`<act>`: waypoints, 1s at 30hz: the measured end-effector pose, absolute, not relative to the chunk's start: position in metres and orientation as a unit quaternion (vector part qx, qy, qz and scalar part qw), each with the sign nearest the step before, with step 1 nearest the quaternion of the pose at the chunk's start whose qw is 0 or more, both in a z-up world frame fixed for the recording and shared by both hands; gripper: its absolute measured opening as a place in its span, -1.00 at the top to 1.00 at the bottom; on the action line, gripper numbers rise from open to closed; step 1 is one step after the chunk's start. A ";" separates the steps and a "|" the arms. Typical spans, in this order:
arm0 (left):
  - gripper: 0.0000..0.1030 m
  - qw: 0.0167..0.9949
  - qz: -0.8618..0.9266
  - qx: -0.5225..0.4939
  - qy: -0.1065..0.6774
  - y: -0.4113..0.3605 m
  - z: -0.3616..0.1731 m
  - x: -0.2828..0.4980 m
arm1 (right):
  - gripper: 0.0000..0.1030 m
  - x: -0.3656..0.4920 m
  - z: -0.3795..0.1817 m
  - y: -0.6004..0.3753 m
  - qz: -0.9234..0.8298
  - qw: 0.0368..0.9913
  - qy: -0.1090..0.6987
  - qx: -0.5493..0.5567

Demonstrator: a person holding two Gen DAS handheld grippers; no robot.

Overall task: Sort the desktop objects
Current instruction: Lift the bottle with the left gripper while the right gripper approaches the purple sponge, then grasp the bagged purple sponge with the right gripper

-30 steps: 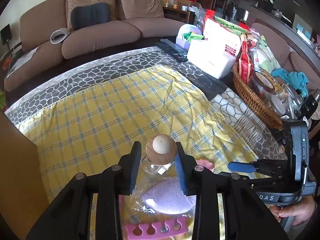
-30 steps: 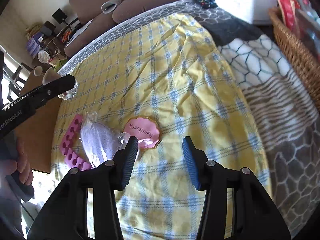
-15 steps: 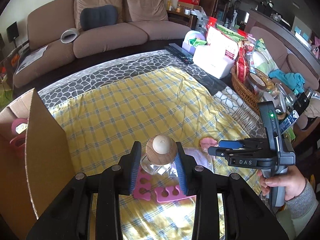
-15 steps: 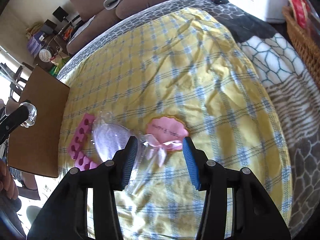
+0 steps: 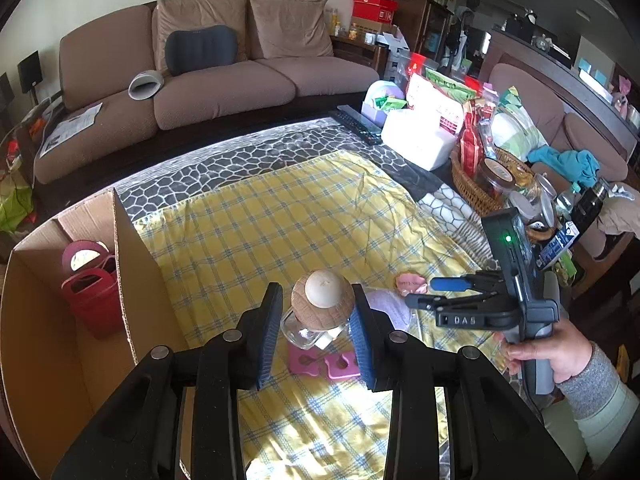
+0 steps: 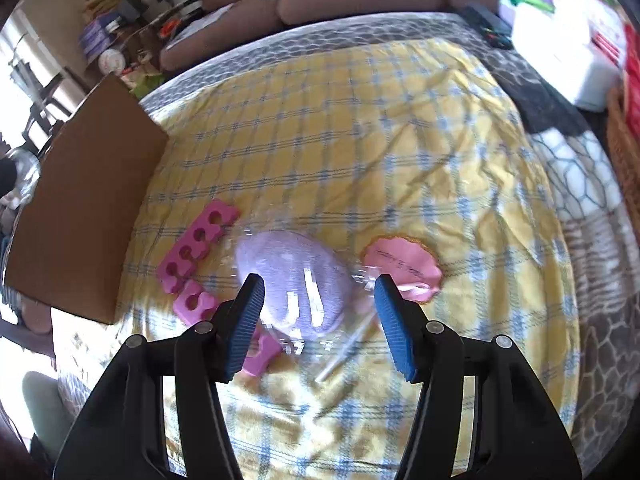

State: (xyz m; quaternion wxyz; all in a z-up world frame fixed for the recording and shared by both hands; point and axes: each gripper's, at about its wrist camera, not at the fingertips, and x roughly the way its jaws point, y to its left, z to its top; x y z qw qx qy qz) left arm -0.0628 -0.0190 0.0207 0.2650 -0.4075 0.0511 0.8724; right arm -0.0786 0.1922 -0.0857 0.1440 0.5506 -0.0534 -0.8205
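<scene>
My left gripper (image 5: pixel 316 312) is shut on a small glass jar with a round wooden stopper (image 5: pixel 323 300), held in the air above the yellow checked cloth (image 5: pixel 280 236), beside the open cardboard box (image 5: pixel 132 264). My right gripper (image 6: pixel 318 308) is open, its jaws either side of a lilac sponge in clear wrap (image 6: pixel 296 280) lying on the cloth. It also shows in the left wrist view (image 5: pixel 452 294). Pink foam toe separators (image 6: pixel 192 248) lie left of the sponge. A pink shell-shaped tag (image 6: pixel 404 264) lies right of it.
The box holds red and pink items (image 5: pixel 90 300). A wicker basket (image 5: pixel 468 184) with jars and packets, a white container (image 5: pixel 416 144) and a remote (image 5: pixel 356 124) stand at the table's right and far side. A brown sofa (image 5: pixel 224 84) is behind.
My left gripper has lifted the jar and drawn back leftward, bringing the cardboard box into view. My right gripper has shifted left, from the pink tag to over the lilac sponge.
</scene>
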 end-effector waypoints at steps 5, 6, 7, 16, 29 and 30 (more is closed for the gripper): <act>0.35 0.272 0.870 -0.407 0.049 -0.021 0.022 -0.057 | -0.07 -0.075 -0.104 0.218 -0.802 0.104 -0.067 0.584; 0.35 0.273 0.870 -0.408 0.049 -0.020 0.021 -0.057 | -0.07 -0.071 -0.106 0.215 -0.802 0.106 -0.061 0.585; 0.35 0.275 0.869 -0.408 0.048 -0.020 0.021 -0.056 | -0.07 -0.068 -0.108 0.211 -0.800 0.108 -0.059 0.587; 0.35 0.274 0.865 -0.417 0.040 -0.025 0.014 -0.054 | 0.28 -0.059 -0.111 0.176 -0.811 0.088 0.055 0.575; 0.35 0.275 0.863 -0.421 0.040 -0.024 0.013 -0.053 | 0.86 -0.058 -0.094 0.222 -0.821 0.098 -0.040 0.561; 0.35 0.275 0.864 -0.421 0.041 -0.024 0.013 -0.052 | 0.86 -0.059 -0.093 0.221 -0.822 0.098 -0.041 0.560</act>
